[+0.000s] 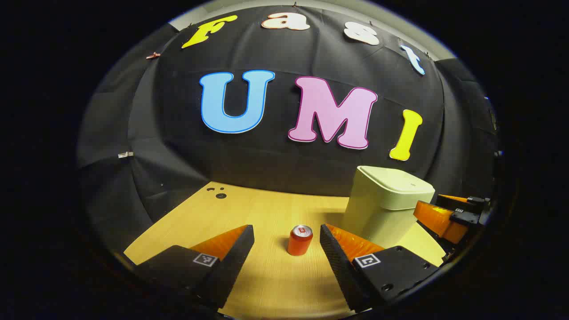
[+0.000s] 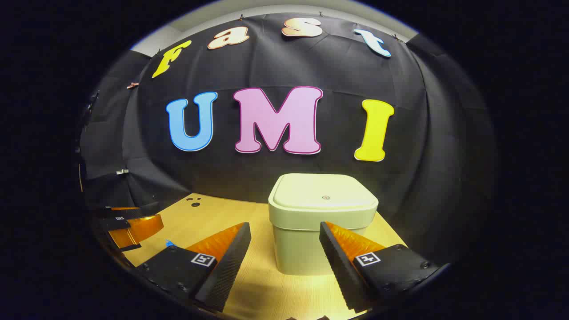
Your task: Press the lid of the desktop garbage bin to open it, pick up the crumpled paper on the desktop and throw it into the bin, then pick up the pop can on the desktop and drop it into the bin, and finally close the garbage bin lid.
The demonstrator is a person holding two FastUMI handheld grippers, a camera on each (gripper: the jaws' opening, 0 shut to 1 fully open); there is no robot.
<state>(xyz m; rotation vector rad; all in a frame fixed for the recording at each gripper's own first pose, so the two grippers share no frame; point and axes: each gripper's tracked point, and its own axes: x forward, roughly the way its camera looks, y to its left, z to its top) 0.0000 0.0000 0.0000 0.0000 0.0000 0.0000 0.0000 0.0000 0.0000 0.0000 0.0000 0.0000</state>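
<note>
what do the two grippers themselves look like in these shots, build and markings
Each is a two-finger tool. In the left gripper view, the left gripper has wedge-shaped fingers with ribbed inner faces, set on blocky bases fastened with screws, each base carrying a small square black-and-white tag. The right gripper has the same build in the right gripper view. No cables or sleeves are visible.

Left gripper (image 1: 286,242) held low and level, jaws spread wide, nothing between. Right gripper (image 2: 285,240) likewise low, jaws parted, empty.

Matt plastic bin (image 2: 311,240), glossy metal pop can (image 1: 299,242), smooth wood-grain desktop (image 1: 266,213).
</note>
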